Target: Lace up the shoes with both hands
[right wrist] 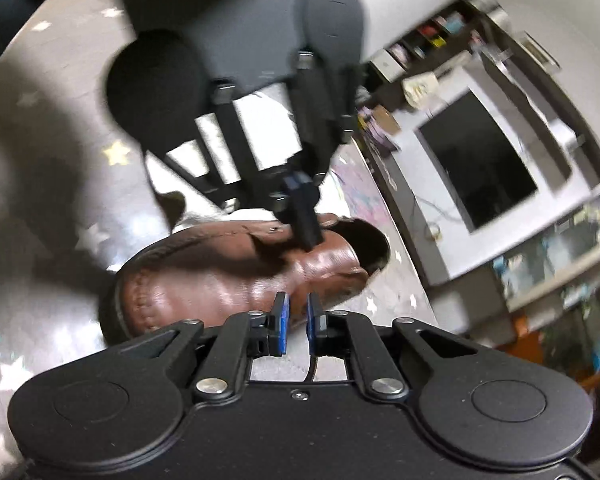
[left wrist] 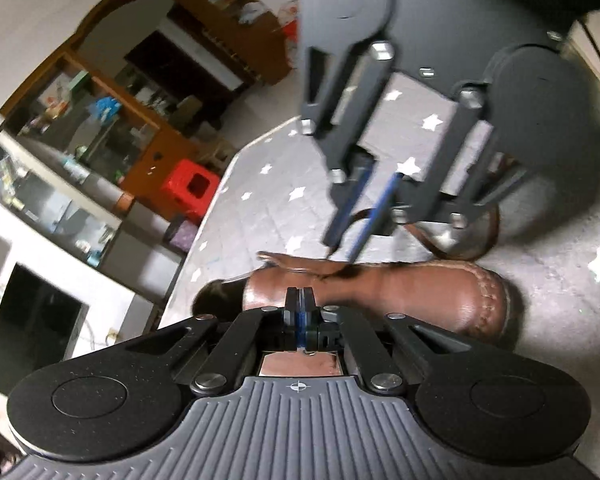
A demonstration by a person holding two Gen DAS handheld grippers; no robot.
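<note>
Brown leather shoe (left wrist: 420, 300) lay on its sole on the grey star-print surface (left wrist: 260, 208). Long axis ran crosswise to both tools: in the left wrist view the stitched toe was to the right and the heel opening to the left; mirrored in the right wrist view.

Lacing area along the top ridge was blurred. A dark smear there may have been lace; could not tell.

Left tool (left wrist: 299, 312) was clenched, pads together, its tips down on the shoe's upper near the throat. Whether lace was pinched between them could not be told.

Right tool (left wrist: 342, 246) came in from the opposite flank, blue pads a narrow gap apart, nothing seen pressed between them. Its tips hung just above the top ridge, apart from the leather.

Judgement: the tools faced each other across the shoe's width, both aimed down at the same mid-ridge. The left was the nearer, already in contact. The coming move likely turns on working across the short axis, side to side, rather than along toe to heel.
</note>
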